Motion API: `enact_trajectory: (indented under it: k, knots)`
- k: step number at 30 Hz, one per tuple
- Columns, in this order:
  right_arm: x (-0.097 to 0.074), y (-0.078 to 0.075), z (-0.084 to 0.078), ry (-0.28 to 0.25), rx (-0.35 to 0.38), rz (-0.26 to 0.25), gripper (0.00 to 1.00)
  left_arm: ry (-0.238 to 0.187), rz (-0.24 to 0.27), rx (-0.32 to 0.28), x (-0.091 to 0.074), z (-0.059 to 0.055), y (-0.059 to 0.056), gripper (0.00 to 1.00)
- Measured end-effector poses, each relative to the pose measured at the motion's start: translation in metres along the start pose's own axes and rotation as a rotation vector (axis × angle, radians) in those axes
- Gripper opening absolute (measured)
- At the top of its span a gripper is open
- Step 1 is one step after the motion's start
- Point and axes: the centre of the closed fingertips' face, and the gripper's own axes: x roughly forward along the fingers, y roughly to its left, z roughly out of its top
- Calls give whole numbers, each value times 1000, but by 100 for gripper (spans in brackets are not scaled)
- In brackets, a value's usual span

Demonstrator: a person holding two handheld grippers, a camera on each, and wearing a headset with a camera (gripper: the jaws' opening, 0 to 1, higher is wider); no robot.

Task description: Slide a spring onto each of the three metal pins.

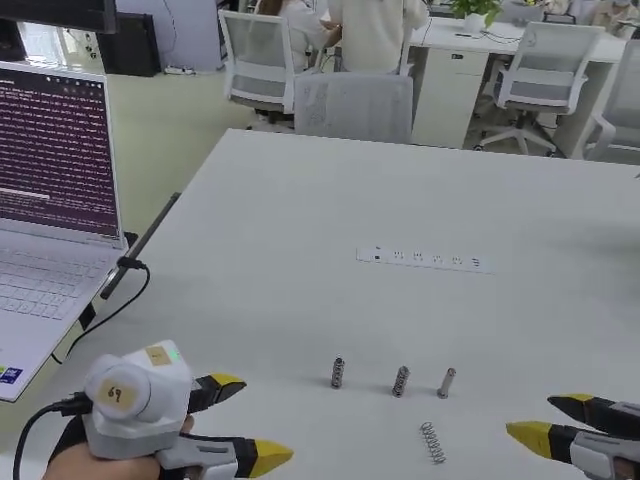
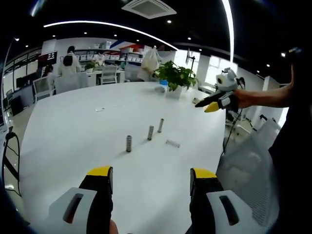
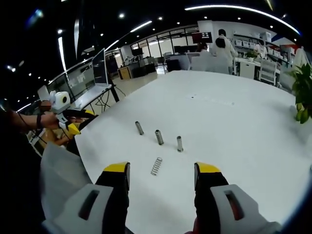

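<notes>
spring [image 1: 432, 442], the loose one, lies flat on the white table [image 1: 300, 220] just on the near side of the row of three pins, between the middle pin [image 1: 401, 381] and the right pin [image 1: 446, 382]. the left pin [image 1: 337, 372] and the middle one wear coils. the right pin looks bare, though it is small enough that i would not swear to it. my right gripper [image 1: 545, 418] hangs to the right of the spring, jaws spread with nothing between them. my left gripper [image 1: 262, 420] is spread and empty too, well off to the left, so the right one is nearer. in the right gripper view the spring sits just beyond my jaw tips, centred in the gap, its long axis running nearly near-to-far along my line of reach. i judge the next move is a short push forward and down, closing across the coil's sides, then standing it up over the right pin.
</notes>
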Motion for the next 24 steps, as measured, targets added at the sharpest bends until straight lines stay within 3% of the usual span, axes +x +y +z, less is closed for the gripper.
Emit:
enact_trajectory:
  k: [24]
  knots:
    - [-5,20,-23,17,24,35,57,21,-94,72,37,17,-21,59]
